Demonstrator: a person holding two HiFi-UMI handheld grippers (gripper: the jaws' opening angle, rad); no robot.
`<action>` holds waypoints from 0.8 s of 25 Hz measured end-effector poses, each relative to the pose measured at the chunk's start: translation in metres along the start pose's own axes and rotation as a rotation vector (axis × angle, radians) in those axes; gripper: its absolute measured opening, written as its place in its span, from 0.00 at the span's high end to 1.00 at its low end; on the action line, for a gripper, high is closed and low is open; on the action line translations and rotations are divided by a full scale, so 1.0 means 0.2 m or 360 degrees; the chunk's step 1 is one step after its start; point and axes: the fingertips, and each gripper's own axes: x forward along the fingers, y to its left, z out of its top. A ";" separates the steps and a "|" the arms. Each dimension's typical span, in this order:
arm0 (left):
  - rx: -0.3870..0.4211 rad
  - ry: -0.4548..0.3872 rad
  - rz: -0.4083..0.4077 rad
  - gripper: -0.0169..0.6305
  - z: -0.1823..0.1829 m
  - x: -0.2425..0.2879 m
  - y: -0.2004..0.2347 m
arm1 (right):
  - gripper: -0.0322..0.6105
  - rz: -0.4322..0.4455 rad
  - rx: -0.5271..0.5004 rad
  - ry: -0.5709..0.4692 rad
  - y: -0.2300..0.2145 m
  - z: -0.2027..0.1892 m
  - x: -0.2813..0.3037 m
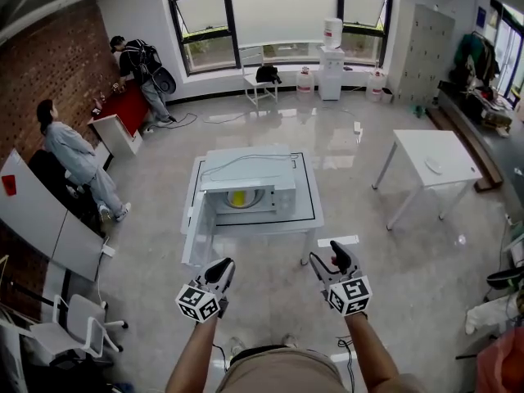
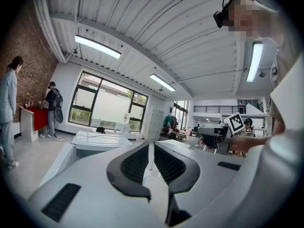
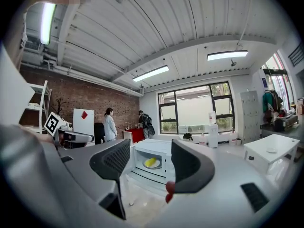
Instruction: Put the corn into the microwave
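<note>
Head view: high, steeply down. 2 gripper views: low, forward; microwave (image 1: 246,178) shared.

Glossy grey floor (image 1: 344,137). Tall windows (image 1: 278,11) far ahead of both grippers. Brick wall (image 1: 49,64) far left of left gripper (image 1: 223,267). White table (image 1: 434,158) ahead-right of right gripper (image 1: 339,257). Strip lights (image 3: 227,55) on white ribbed ceiling (image 3: 180,18).

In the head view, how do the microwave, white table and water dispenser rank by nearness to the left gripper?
From the left gripper:
1. The microwave, straight ahead.
2. The white table, off to the right.
3. The water dispenser, by the far window.
</note>
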 end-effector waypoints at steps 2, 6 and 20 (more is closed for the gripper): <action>-0.0012 0.0010 -0.0004 0.94 0.00 -0.04 0.04 | 0.52 -0.0006 0.0017 0.0007 0.04 0.00 0.01; -0.0003 0.0017 -0.0001 0.94 0.02 -0.14 0.14 | 0.52 -0.0040 0.0039 0.0010 0.11 -0.01 0.02; -0.0010 0.0084 -0.0173 0.94 0.02 -0.23 0.35 | 0.59 -0.0149 -0.0032 0.0053 0.38 -0.03 0.14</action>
